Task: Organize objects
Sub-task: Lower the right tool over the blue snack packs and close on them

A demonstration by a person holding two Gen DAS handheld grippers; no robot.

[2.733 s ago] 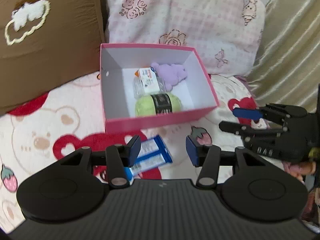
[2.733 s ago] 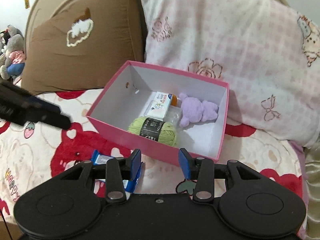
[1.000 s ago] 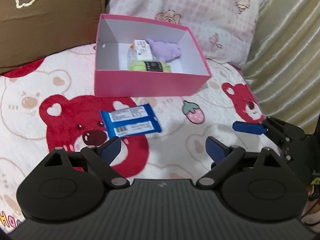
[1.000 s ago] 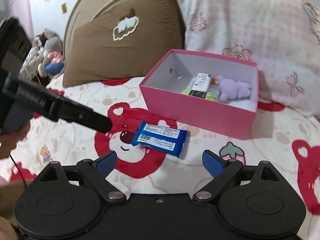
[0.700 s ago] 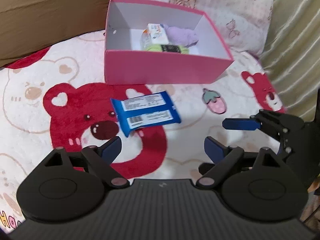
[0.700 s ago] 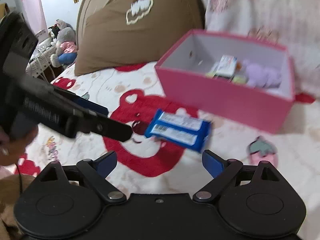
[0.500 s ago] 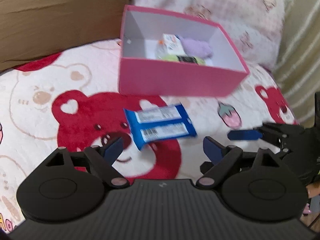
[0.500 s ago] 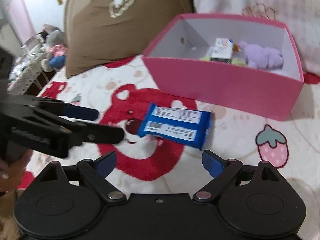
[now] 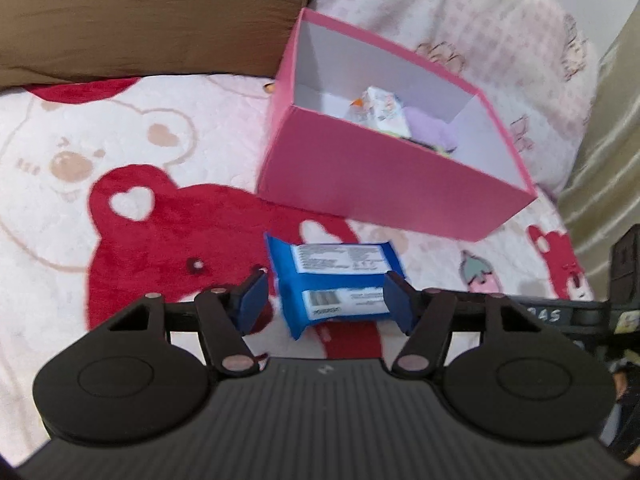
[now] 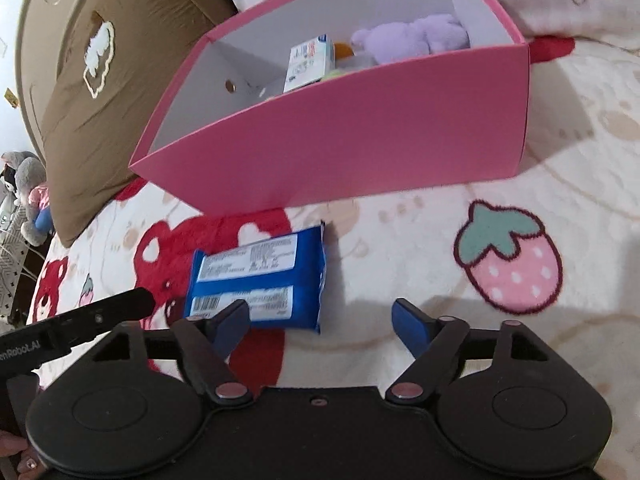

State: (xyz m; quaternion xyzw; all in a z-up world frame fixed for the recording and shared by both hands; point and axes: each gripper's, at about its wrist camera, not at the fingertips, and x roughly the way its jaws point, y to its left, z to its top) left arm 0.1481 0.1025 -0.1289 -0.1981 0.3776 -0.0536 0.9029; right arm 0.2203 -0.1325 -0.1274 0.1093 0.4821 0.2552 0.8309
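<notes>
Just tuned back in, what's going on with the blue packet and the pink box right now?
The blue packet lies on the bear-print blanket, just in front of the pink box and not yet in it. The left gripper is straddling the packet, its jaws closing with the packet between them, though the pads do not look pressed on yet. The right gripper hangs beside the packet, also closing, with only the packet's corner near one finger. The box already holds a purple plush and a small carton.

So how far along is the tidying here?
Done: a purple plush and a small carton sit in the pink box. In hand: the left gripper is closing around the blue packet, not yet gripping. Left: lifting it into the box.
</notes>
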